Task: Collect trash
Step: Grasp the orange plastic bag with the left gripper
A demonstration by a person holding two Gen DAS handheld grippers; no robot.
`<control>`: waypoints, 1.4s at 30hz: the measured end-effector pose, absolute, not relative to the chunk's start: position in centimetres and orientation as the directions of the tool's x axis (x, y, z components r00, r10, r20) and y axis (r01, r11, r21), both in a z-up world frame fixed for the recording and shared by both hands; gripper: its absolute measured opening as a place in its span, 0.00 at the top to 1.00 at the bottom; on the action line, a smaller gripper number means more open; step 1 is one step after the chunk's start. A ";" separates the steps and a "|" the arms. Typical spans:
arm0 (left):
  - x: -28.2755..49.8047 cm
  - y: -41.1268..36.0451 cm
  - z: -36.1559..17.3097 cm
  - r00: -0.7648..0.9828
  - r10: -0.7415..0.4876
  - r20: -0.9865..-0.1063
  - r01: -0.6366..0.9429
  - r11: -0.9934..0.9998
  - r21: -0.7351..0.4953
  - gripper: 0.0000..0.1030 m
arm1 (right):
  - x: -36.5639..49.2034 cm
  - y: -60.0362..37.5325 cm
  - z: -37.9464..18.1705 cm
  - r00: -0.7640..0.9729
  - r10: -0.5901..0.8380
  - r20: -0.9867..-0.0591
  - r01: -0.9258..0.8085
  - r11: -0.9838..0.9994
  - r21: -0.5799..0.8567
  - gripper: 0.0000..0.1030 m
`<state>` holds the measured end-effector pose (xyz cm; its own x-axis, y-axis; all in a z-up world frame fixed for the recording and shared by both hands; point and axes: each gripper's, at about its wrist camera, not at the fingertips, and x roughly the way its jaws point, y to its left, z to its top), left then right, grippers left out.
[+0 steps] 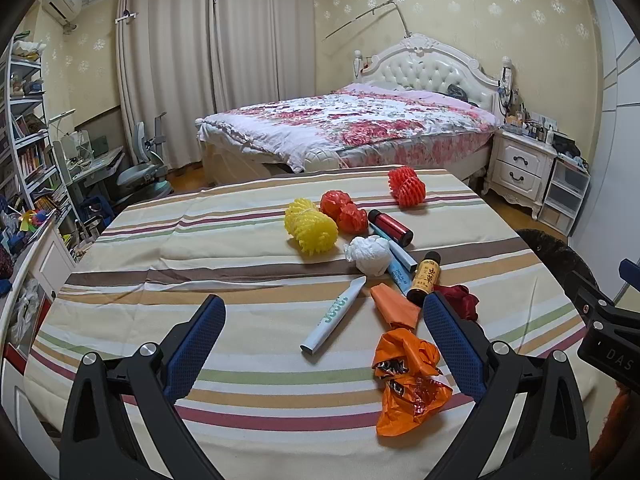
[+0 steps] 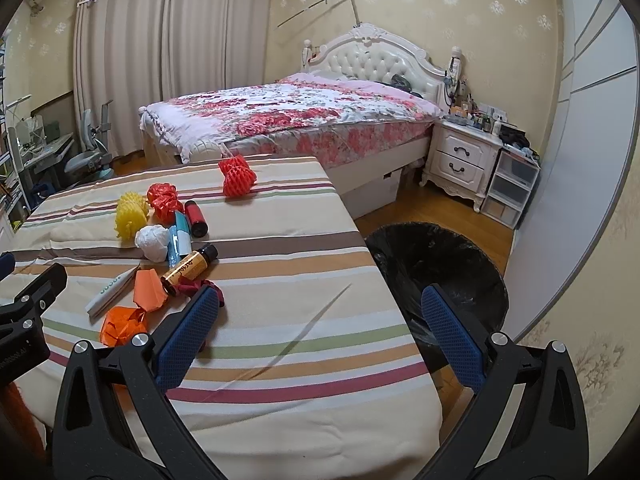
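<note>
While left hand-held gripper [image 1: 324, 344] hovers low over striped-cloth bench [image 1: 240, 392], fingers spread wide, empty; white tube [image 1: 334, 314] and crumpled orange wrapper [image 1: 408, 384] lie between them on cloth. Right hand-held gripper [image 2: 320, 334] likewise wide open, empty, straddling bench edge. Black-lined trash bin [image 2: 436, 264] stands on floor just beside bench. Yellow foam net [image 1: 311, 226], white paper ball [image 1: 370, 255], amber bottle [image 1: 426, 278] clustered mid-bench.

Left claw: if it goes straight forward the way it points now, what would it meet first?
Probably the white tube lying on the striped tablecloth, right between the open fingers of the left claw. The orange wrapper lies slightly to its right. Depth is hard to judge; if held high, it may pass over.
</note>
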<state>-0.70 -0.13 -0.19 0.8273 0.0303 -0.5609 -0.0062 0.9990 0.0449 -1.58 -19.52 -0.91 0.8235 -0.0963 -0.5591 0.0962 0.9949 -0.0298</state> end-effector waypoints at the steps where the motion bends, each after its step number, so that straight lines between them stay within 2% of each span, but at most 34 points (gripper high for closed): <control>1: -0.7 -0.1 -0.2 0.827 0.030 -0.561 -0.006 0.999 0.045 0.06 | -1.5 -19.5 -0.9 0.824 -0.096 -0.559 0.096 0.995 -0.030 0.04; 16: -1.7 -0.5 -2.1 0.815 0.020 -0.579 0.007 0.999 0.044 0.06 | -2.4 -20.8 -2.3 0.815 -0.092 -0.572 0.093 0.995 -0.028 0.04; 24: -1.8 0.0 -2.9 0.779 -0.002 -0.626 0.024 0.999 0.027 0.06 | -1.8 -20.5 -3.6 0.790 -0.079 -0.608 0.085 0.996 -0.019 0.04; 33: -1.2 -1.9 -2.8 0.751 -0.023 -0.660 0.093 0.993 0.071 0.07 | -0.8 -20.5 -3.4 0.764 -0.070 -0.642 0.086 0.996 -0.006 0.05; 42: -1.0 -2.1 -4.0 0.679 -0.061 -0.732 0.120 0.992 0.029 0.07 | -1.2 -19.8 -3.2 0.762 -0.068 -0.644 0.065 0.997 -0.029 0.10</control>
